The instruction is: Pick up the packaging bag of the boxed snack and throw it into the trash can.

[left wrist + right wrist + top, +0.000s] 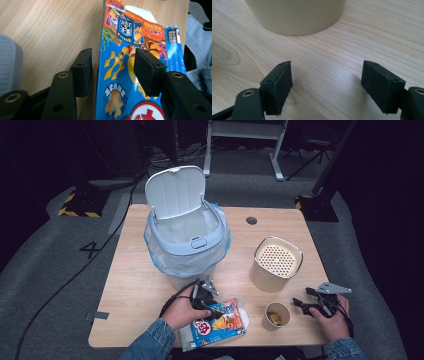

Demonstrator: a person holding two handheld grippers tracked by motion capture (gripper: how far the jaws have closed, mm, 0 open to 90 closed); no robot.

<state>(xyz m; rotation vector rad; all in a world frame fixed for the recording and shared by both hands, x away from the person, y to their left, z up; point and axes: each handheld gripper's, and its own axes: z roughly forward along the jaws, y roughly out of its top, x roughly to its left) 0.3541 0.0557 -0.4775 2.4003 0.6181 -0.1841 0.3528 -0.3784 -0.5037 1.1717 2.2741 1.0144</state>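
Blue snack box (218, 323) is being straddled by the left gripper (216, 312), jaws parted, beside the bin (186, 240); right gripper (301, 303) is being held open over wooden table (135, 285).

We hold our left gripper (212, 306) low at the bottom centre of the high view, its jaws parted with gaps on both sides, while our right gripper (306, 304) rests at the lower right, jaws standing apart, both denim-sleeved forearms entering from the bottom edge.

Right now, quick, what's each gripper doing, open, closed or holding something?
Left gripper: open, jaws straddling the edge of the flattened blue and orange snack box, not yet pressing it.
Right gripper: open, empty, above the light wooden table.
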